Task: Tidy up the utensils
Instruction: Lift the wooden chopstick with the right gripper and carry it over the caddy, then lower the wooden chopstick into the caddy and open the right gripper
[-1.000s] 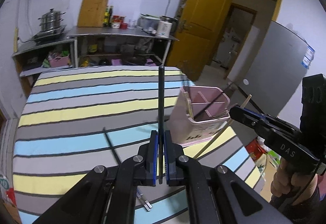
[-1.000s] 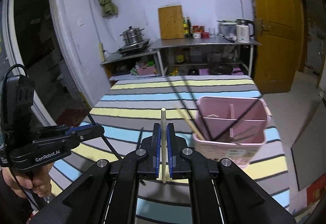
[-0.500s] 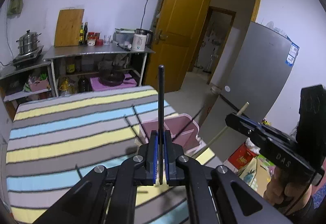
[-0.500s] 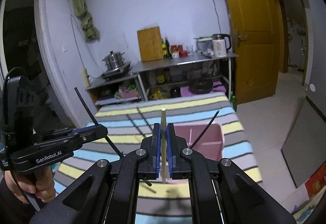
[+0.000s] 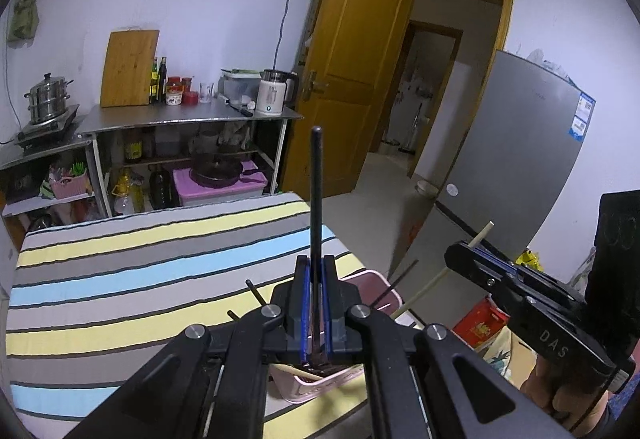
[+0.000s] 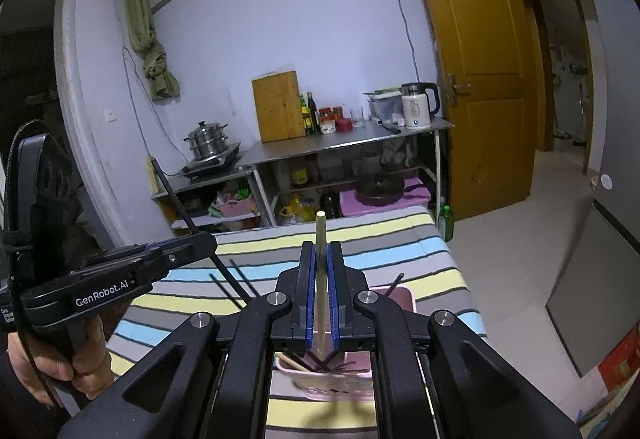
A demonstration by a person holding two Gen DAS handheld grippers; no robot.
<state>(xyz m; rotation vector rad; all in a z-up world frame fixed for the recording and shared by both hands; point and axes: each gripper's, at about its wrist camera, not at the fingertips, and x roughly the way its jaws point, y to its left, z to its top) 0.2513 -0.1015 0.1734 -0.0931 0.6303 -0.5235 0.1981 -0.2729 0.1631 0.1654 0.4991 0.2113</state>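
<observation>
A slim black chopstick [image 5: 316, 207] stands upright, clamped in the left claw [image 5: 315, 303], and a pale wooden chopstick [image 6: 321, 279] is clamped the same way in the right claw [image 6: 321, 295], both held above the pink plastic divided utensil holder [image 5: 380, 289] near the edge of the worktop with the yellow, blue and grey striped cloth [image 5: 120, 279]. More dark and pale sticks lean out of that holder, and two loose black chopsticks [image 6: 232, 285] lie on the cloth just beside it. Beyond the worktop stand a steel shelf unit [image 5: 180, 119] with a wooden cutting board [image 5: 128, 69] and white kettle [image 5: 274, 95], an open yellow-brown door [image 5: 356, 67], and a grey refrigerator [image 5: 516, 159].
</observation>
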